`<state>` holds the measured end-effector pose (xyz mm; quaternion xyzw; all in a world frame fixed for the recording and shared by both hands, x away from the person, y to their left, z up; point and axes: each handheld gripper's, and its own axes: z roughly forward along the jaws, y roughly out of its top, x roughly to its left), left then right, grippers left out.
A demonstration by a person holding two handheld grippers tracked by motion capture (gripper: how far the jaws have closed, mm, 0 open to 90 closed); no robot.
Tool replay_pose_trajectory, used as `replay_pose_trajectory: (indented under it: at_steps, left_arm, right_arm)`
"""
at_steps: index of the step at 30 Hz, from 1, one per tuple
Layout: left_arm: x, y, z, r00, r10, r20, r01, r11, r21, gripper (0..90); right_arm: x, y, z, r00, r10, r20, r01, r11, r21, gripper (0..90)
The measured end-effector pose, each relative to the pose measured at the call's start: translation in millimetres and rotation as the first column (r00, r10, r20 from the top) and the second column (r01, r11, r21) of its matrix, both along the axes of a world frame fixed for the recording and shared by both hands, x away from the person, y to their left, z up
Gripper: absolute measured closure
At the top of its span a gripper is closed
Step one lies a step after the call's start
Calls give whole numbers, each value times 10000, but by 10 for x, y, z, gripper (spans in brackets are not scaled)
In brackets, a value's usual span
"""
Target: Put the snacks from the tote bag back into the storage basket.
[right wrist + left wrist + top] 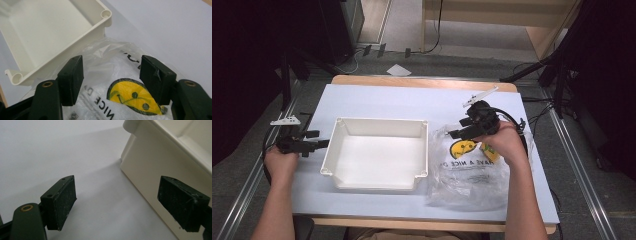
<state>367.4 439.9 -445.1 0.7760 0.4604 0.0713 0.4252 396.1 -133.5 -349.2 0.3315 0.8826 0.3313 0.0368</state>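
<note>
On a pale blue table (377,97), the right gripper (460,131) hangs over a clear plastic bag (467,175) printed with a yellow smiley (132,96), its jaws spread wide with the film between them but not pinched, seemingly poised to seize the bag's near-tray edge. The left gripper (323,144) waits at the left wall of the empty white tray (379,121), jaws apart and holding nothing, likely there to steady it. The bag lies crumpled just right of the tray, touching its corner, and the raised rim stands between bag and tray floor.
</note>
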Motion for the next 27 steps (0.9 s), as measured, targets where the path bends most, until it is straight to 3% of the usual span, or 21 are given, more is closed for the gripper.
replay_pose_trajectory:
  at_steps: [27]
  left_arm:
    - [17,-23,-2,10000,-68,-47,68,10000,58,162]
  right_arm:
    - [5,-70,14,9999,-144,-29,144,9998,118,336]
